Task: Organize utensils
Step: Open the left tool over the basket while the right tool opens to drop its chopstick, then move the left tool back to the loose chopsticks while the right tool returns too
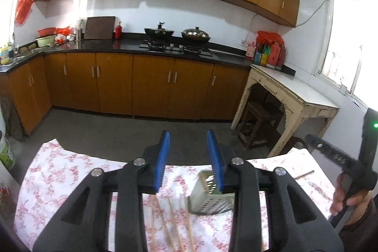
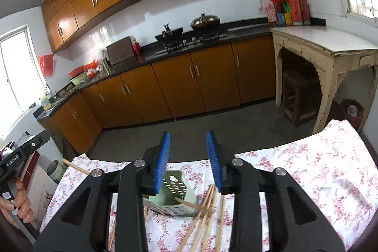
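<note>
Chopsticks [image 2: 205, 214] lie loose on the flowered cloth of my worktop [image 2: 319, 169], fanned out just below my right hand-held gripper [image 2: 189, 162], with some tips reaching into the mouth of the pale green perforated utensil holder [image 2: 174, 193], which lies tipped on its side. My right hand-held gripper has its blue pads parted, nothing pressed between them. My left hand-held gripper [image 1: 189, 162] is likewise parted and empty, above more chopsticks [image 1: 165, 223] and just left of the same holder [image 1: 208, 197]. 1 stray chopstick [image 1: 304, 174] lies near my right hand [image 1: 347, 195] at the worktop's far side. Beyond the worktop is grey floor, then orange base cabinets [image 2: 189, 82] under a dark counter carrying 2 woks on the stove [image 2: 189, 39], and a cream side table [image 2: 330, 46] on the right.
</note>
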Tool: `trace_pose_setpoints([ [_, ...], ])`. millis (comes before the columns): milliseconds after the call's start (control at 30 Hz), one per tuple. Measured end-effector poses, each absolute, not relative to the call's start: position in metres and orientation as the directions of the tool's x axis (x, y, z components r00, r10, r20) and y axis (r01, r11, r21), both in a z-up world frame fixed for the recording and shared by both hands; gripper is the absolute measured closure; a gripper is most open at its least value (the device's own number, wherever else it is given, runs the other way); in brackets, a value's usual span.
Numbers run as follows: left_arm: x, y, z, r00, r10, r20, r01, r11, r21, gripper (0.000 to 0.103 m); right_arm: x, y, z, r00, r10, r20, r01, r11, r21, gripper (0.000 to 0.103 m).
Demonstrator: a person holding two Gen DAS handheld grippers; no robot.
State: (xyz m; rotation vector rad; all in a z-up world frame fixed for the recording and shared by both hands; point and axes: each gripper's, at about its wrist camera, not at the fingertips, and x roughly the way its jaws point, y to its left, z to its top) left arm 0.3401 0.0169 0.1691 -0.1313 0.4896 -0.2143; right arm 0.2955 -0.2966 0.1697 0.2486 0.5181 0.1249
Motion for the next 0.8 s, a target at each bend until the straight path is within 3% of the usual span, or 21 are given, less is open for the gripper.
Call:
trace_pose_setpoints([
  [267,0.282,0.066,0.122,0.877,-0.121,-0.465,0.073,0.99,-0.12,0.05,0.242,-0.332,0.149,0.875,0.078,-0.478,0.032,0.975,0.219,0.06],
  [567,0.267,0.084,0.007,0.799,-0.007,-0.602,-0.023,0.999,-0.043,0.047,0.236,-0.352,0.021,0.73,0.038,-0.683,0.161,0.961,0.225,0.06],
  [633,0.268,0.081,-0.016,0.763,-0.001,-0.646,-0.03,0.999,-0.038,0.038,0.236,-0.338,-0.006,0.7,0.068,-0.711,0.137,0.964,0.227,0.06],
  [700,0.266,0.08,-0.035,0.741,0.018,-0.671,-0.056,0.998,-0.036,0.021,0.238,-0.323,-0.022,0.676,0.096,-0.73,0.105,0.969,0.225,0.061],
  [800,0.263,0.075,-0.051,0.72,0.007,-0.694,-0.052,0.998,-0.043,0.013,0.242,-0.299,-0.041,0.642,0.131,-0.755,0.052,0.976,0.214,0.068],
])
